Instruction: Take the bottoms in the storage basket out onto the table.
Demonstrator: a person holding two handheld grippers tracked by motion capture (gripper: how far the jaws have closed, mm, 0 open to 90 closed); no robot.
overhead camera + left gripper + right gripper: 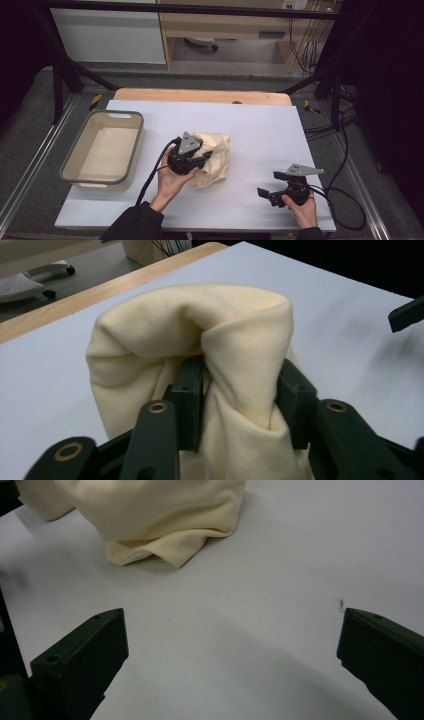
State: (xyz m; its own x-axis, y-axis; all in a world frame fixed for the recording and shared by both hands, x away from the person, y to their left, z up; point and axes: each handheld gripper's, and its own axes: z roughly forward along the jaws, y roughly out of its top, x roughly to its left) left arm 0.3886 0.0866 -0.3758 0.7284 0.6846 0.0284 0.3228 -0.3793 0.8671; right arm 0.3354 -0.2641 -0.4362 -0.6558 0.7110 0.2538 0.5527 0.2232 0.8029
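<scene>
With the left gripper (200, 161) pinching a fold of the cream cloth (215, 157) beside the tub (131, 150), lift slowly, right gripper (267, 192) wide open, ready.

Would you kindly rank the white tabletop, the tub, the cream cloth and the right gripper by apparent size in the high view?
1. white tabletop
2. tub
3. cream cloth
4. right gripper, though it looks close to the cloth, so the last two places are unsure.

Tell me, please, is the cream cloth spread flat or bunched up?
Bunched up: the cream cloth sits in a rumpled heap, a fold pinched in the left gripper.
</scene>
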